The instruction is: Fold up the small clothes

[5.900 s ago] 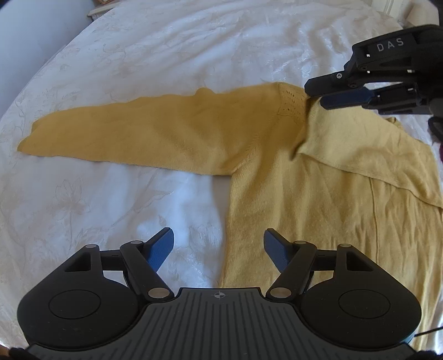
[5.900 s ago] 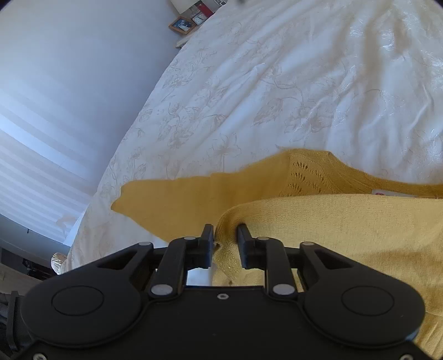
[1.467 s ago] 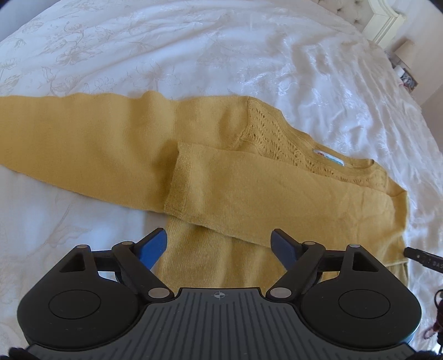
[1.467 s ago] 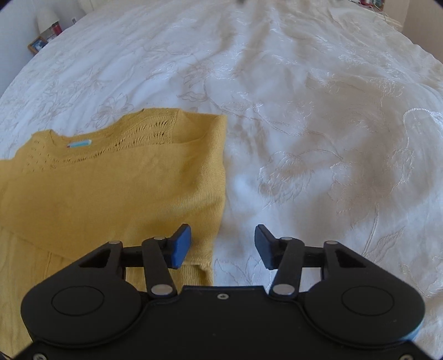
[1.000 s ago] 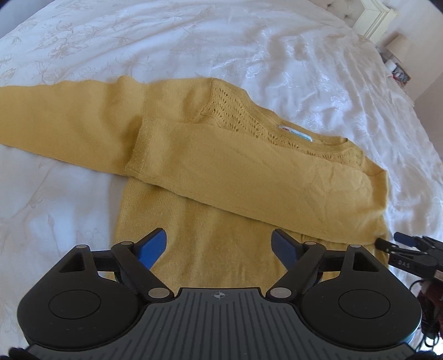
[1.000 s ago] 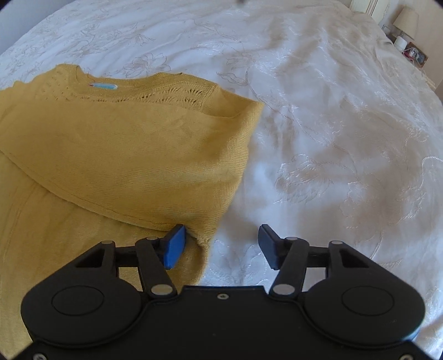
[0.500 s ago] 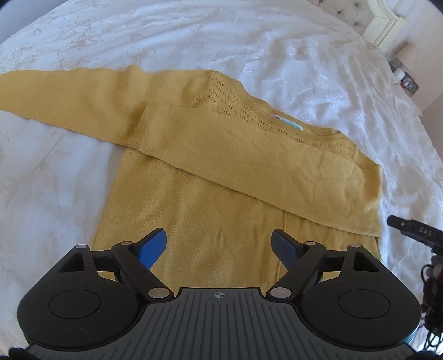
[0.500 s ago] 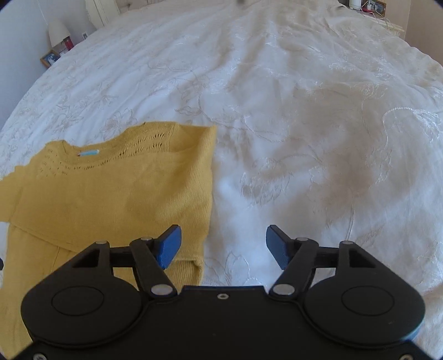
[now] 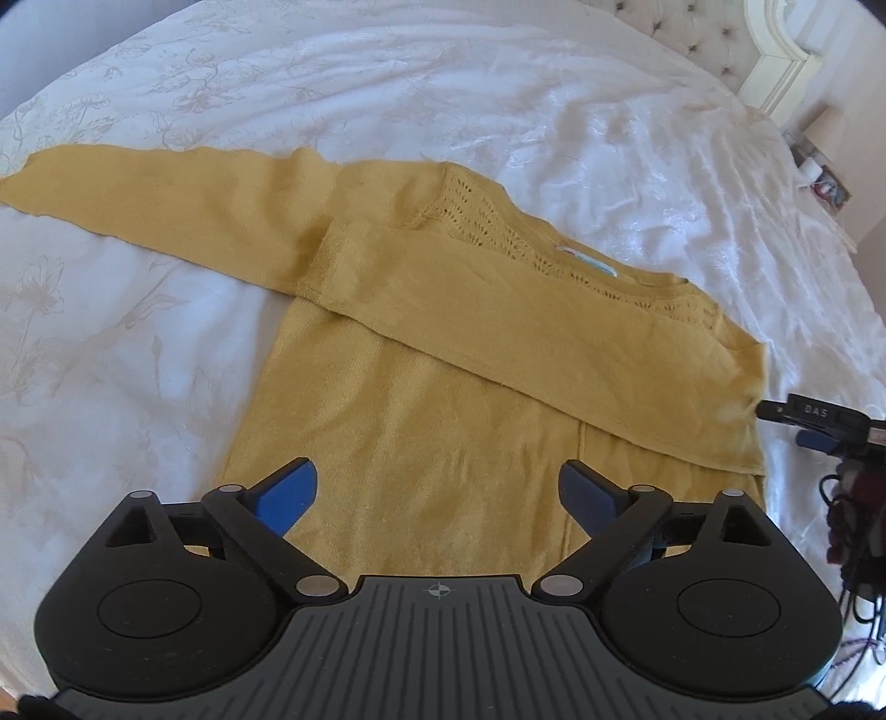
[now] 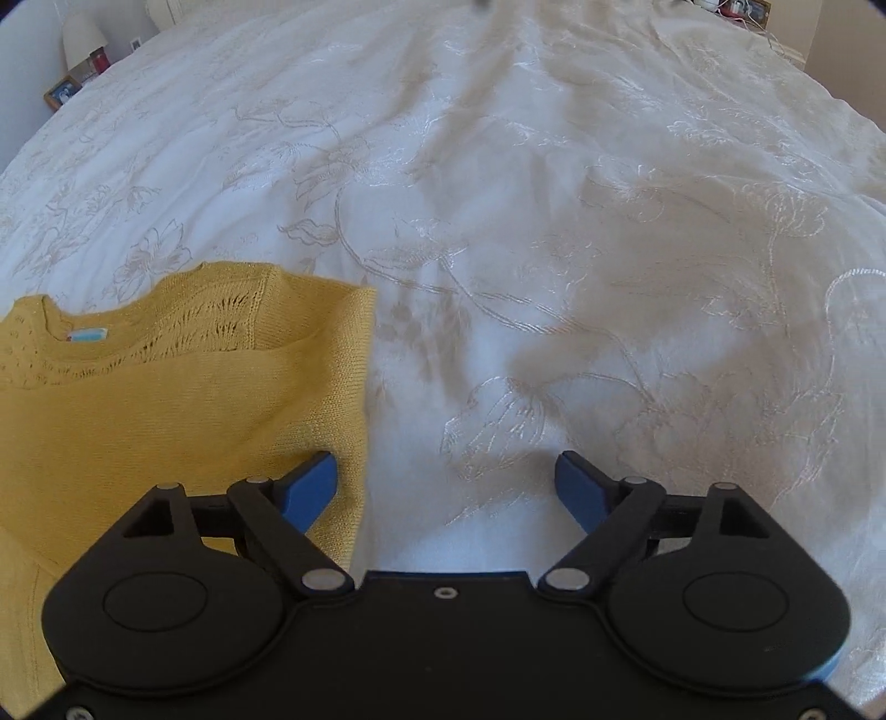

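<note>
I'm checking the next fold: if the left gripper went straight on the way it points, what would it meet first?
Probably the yellow sweater: its body lies flat on the bedspread right between the open left gripper fingers, nothing above it. Depth is hard to judge.

A white bedspread [image 9: 498,99] with embroidered flowers covers the bed. A cream tufted headboard [image 9: 714,50] stands at the far end. A lamp [image 10: 83,36] and a small picture frame [image 10: 62,93] stand beside the bed.

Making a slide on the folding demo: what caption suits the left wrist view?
Open left gripper above a yellow sweater on a white bedspread, one sleeve folded across the chest.
</note>
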The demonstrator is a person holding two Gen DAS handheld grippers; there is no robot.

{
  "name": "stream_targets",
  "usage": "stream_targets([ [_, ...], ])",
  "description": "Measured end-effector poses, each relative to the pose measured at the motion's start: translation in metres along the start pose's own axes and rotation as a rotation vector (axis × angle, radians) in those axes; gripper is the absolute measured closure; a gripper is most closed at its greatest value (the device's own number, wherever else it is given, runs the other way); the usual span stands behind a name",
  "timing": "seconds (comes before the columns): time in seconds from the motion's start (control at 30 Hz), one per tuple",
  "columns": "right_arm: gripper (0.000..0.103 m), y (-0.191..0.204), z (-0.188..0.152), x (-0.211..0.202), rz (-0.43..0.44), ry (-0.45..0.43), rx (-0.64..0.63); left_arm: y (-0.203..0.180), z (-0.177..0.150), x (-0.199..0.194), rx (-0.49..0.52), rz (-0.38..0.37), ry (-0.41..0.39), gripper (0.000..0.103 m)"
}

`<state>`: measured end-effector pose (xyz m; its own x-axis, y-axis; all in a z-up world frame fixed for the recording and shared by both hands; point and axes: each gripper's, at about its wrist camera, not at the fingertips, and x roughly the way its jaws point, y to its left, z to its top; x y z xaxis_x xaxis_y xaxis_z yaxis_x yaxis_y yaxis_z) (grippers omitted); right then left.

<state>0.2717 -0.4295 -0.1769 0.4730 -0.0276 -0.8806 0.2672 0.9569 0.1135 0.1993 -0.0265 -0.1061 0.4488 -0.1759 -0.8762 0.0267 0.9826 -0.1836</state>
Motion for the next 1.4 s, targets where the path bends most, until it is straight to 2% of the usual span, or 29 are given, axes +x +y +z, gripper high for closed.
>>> stream_targets([
  [0.03, 0.005, -0.001, -0.003, -0.005, 0.015, -0.008, 0.009, 0.003, 0.002, 0.001, 0.000, 0.002, -0.002, 0.006],
  [0.1, 0.001, 0.000, -0.009, -0.017, 0.052, -0.017, 0.024, 0.010, 0.007, 0.003, -0.004, 0.005, -0.005, 0.004],
  [0.13, 0.001, 0.002, -0.013, -0.021, 0.068, -0.017, 0.030, 0.016, 0.010, 0.003, -0.006, 0.009, -0.007, 0.000],
  [0.33, 0.001, 0.031, -0.037, -0.053, 0.136, -0.005, 0.052, 0.057, 0.032, 0.009, -0.015, 0.030, -0.029, 0.000],
  [0.67, 0.001, 0.120, -0.068, -0.096, 0.223, 0.005, 0.057, 0.181, 0.087, 0.022, -0.079, 0.062, -0.026, 0.000],
  [0.87, 0.001, 0.176, -0.077, -0.100, 0.241, 0.017, 0.058, 0.260, 0.133, 0.027, -0.076, 0.117, -0.037, 0.000],
  [1.0, 0.001, 0.210, -0.080, -0.099, 0.245, 0.027, 0.056, 0.300, 0.167, 0.029, -0.029, 0.161, -0.061, 0.000],
  [1.23, 0.001, 0.258, -0.074, -0.092, 0.263, 0.061, 0.011, 0.346, 0.214, 0.039, 0.030, 0.190, -0.087, 0.000],
  [1.4, 0.001, 0.278, -0.065, -0.082, 0.256, 0.085, -0.001, 0.370, 0.225, 0.066, 0.040, 0.183, -0.028, 0.000],
])
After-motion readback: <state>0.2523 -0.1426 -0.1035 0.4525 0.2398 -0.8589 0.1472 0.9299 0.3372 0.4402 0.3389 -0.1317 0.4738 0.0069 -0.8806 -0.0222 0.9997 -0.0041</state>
